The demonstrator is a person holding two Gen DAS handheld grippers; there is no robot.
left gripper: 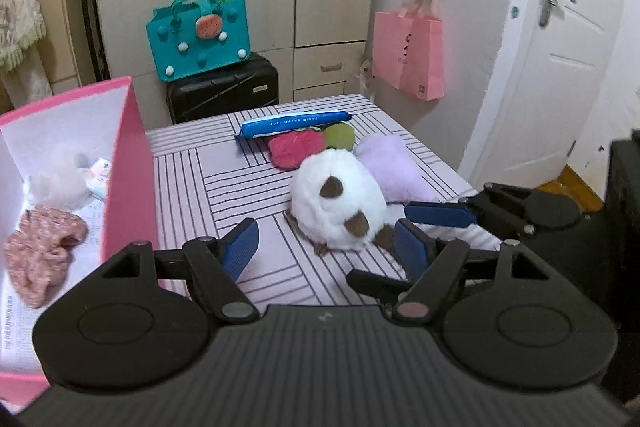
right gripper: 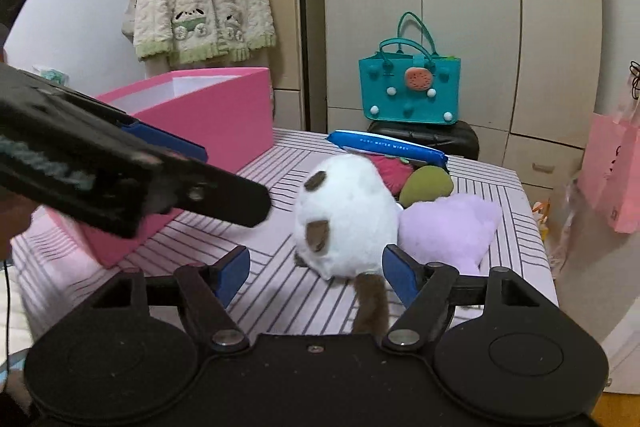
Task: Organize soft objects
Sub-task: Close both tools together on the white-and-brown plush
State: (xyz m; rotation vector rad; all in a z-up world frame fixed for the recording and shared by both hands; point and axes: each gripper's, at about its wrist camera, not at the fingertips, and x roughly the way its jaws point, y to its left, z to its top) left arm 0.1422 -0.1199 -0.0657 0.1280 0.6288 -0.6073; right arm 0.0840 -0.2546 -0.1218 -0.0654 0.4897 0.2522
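A white plush with brown patches [left gripper: 340, 203] [right gripper: 344, 215] lies on the striped table. Behind it are a lilac plush [left gripper: 394, 167] [right gripper: 452, 227], a red strawberry plush [left gripper: 294, 149] [right gripper: 386, 165], a green plush [left gripper: 340, 135] [right gripper: 426, 185] and a blue wipes pack [left gripper: 294, 123] [right gripper: 386, 145]. My left gripper [left gripper: 326, 247] is open and empty, just short of the white plush. My right gripper [right gripper: 316, 273] is open; the plush's brown tail lies between its fingers. It shows in the left wrist view [left gripper: 424, 231] at the right of the plush.
An open pink box [left gripper: 128, 163] [right gripper: 208, 115] stands at the table's left, holding a pink knit item [left gripper: 40, 247] and a pale fluffy item [left gripper: 60, 179]. A teal bag [left gripper: 200, 31] sits on a black suitcase [left gripper: 224, 89] behind the table. A pink bag [left gripper: 408, 55] hangs at the right.
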